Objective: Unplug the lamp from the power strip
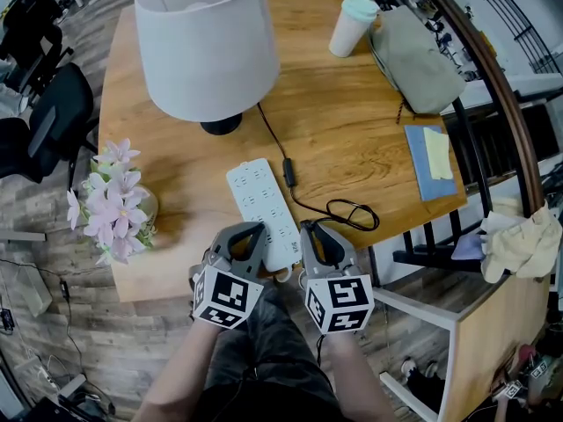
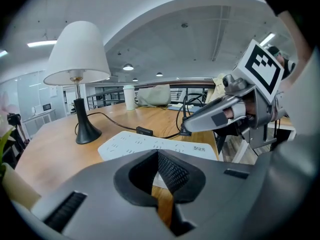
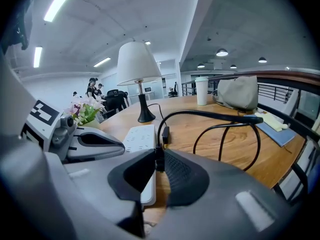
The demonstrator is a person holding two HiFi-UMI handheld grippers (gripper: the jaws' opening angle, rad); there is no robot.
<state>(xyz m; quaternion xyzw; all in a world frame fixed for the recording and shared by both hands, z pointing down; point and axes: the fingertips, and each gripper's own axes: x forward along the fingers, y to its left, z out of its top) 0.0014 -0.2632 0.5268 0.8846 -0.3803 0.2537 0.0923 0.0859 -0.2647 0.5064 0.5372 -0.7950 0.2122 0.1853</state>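
Note:
The lamp (image 1: 207, 42) has a white shade and a black foot, and stands at the table's far left. Its black cord (image 1: 352, 214) runs past an inline switch (image 1: 288, 172) and loops back toward me. My right gripper (image 1: 310, 233) (image 3: 159, 159) is shut on the cord's black plug (image 2: 185, 130), just right of the white power strip (image 1: 259, 205) (image 3: 140, 136). The plug looks clear of the strip. My left gripper (image 1: 251, 233) (image 2: 158, 156) rests shut over the strip's near end, with nothing between its tips.
A vase of pink flowers (image 1: 110, 205) stands left of the strip. A white cup (image 1: 352, 25), a grey bag (image 1: 413, 55) and a blue notebook (image 1: 431, 161) lie along the right side. The table's near edge (image 1: 158, 288) runs just under both grippers.

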